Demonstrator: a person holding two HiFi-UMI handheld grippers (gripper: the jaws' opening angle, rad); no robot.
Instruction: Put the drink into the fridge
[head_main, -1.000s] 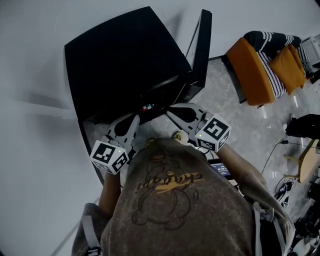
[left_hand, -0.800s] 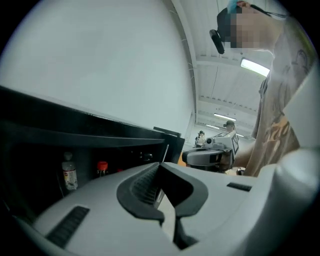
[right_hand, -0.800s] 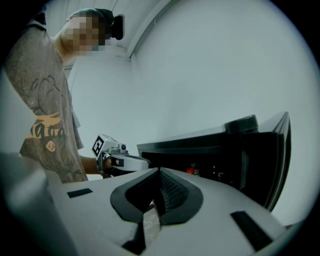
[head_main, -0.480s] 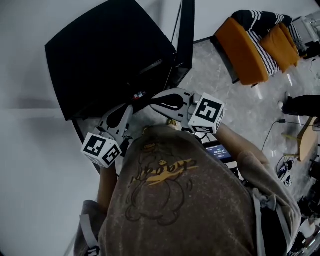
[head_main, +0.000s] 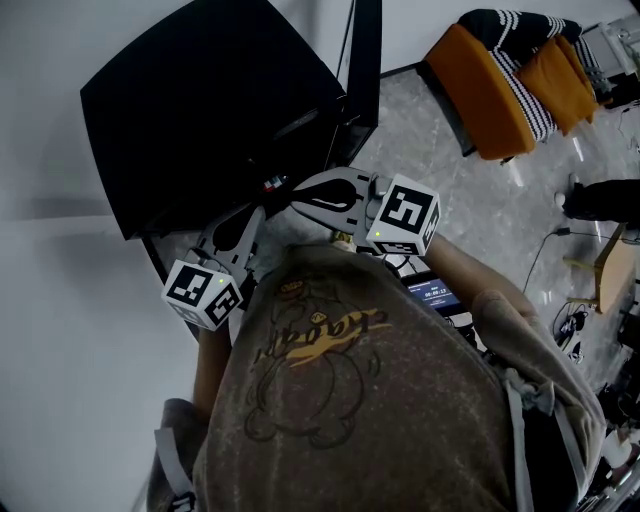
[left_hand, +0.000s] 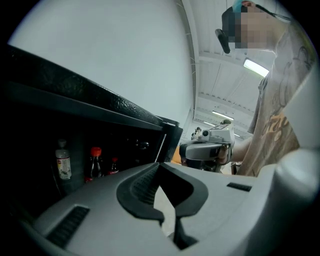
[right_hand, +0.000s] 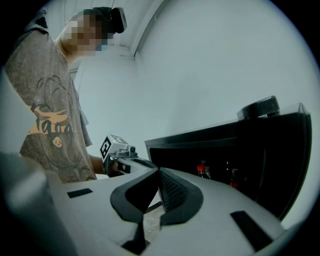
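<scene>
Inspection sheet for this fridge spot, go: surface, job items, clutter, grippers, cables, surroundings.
Surface: grey stone-look floor; no table seen.
Job's things: black fridge with door open; red-capped bottles standing inside; no drink in either gripper.
Clutter: nothing seen.
Grippers: left gripper shut, empty; right gripper shut, empty.
Cables: loose cables on the floor at the right.
Surroundings: orange chair; white wall.

Matt black, faintly pebbled skin on the fridge (head_main: 200, 110); glossy stone-like floor (head_main: 430, 200); left gripper (left_hand: 159, 164) and right gripper (right_hand: 159, 169) smooth grey plastic, ribbed pads (right_hand: 173, 192) possibly rubber.
</scene>
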